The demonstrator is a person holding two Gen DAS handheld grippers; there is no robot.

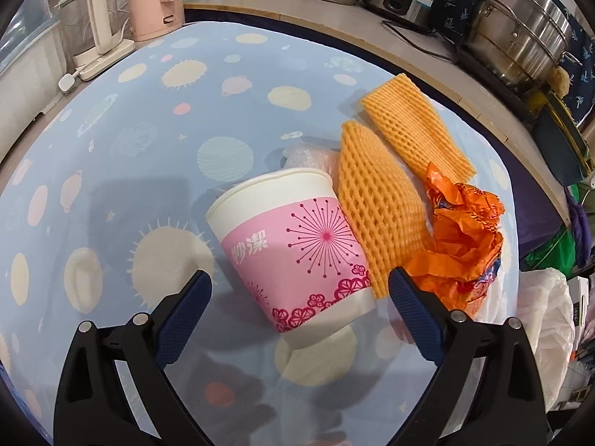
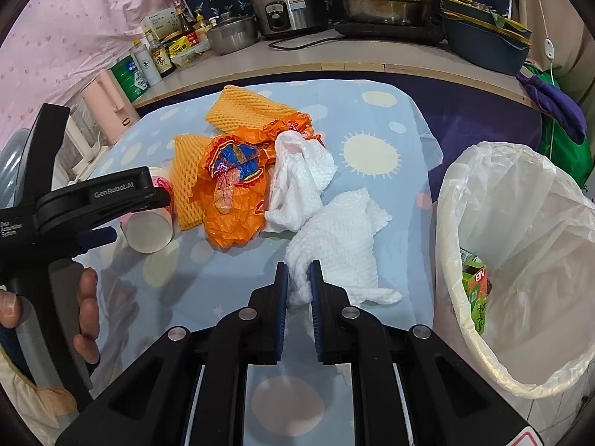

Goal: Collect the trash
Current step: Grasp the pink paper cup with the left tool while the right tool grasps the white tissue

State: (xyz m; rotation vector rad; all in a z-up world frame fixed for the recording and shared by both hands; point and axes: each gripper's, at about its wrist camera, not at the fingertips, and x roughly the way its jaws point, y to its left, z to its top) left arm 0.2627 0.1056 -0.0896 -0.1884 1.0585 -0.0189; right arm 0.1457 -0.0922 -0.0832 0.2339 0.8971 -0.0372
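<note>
My right hand-held gripper is clamped on a corner of the crumpled white paper towel; the rest of the sheet trails forward and right onto the bench under its pale blue planet-print cloth. The white-lined waste bin stands just right of that grip, off the bench edge, so my right hand is the nearer one to it. My left hand-held gripper stands wide open, straddling the base of the pink-and-white paper cup, which lies on its side, long axis running away from the pads, rim far.
</note>
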